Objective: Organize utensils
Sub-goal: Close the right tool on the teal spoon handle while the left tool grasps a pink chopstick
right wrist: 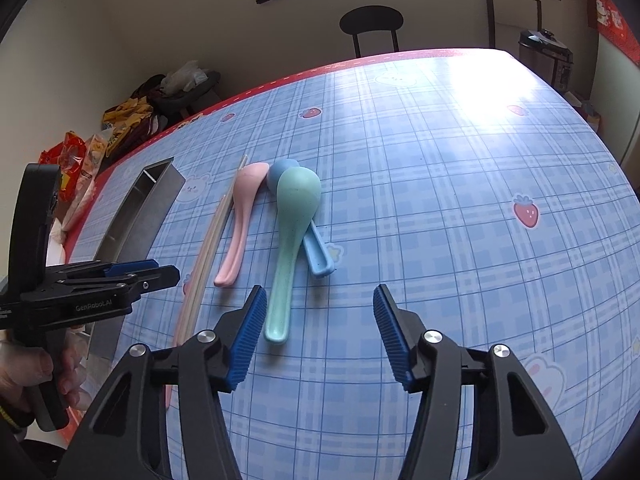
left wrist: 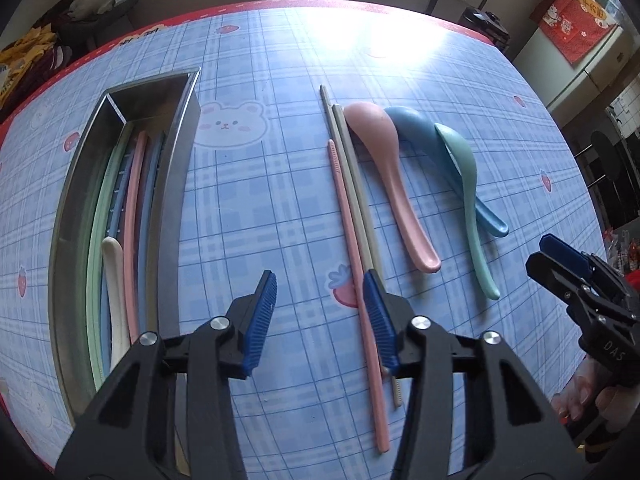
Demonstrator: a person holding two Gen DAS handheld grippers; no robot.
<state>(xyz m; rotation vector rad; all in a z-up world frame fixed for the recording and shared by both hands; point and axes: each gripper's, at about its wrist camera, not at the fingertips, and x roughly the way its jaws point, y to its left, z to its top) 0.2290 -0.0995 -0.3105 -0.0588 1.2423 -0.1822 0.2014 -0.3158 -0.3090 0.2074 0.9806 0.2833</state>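
We see the bench (left wrist: 260, 208) under a blue plaid cloth with a metal tray (left wrist: 176, 184) on its left side, long axis running away from us. Inside the tray, lying along that axis: a green chopstick (left wrist: 94, 240), a pink chopstick (left wrist: 132, 216), a white spoon (left wrist: 114, 292) and blue pieces we can't make out.

Loose utensils sit right of the tray, all roughly parallel to it:
- pink loose chopstick (left wrist: 356, 264), long axis near-to-far
- two beige chopsticks (left wrist: 354, 168) just beside it, reaching farther away
- pink spoon (left wrist: 394, 184), bowl at the far end, handle towards us
- blue spoon (left wrist: 424, 140), bowl far, handle angled near-right, partly under the green one
- green spoon (left wrist: 468, 200), bowl far, handle near; lies across the blue one

Left claw (left wrist: 320, 304): jaws apart, nothing between them, right pad over the pink loose chopstick; contact unclear. Right claw (right wrist: 320, 312): jaws apart, nothing gripped, the green spoon's handle end just beside its left pad. Both point steeply down at the bench.
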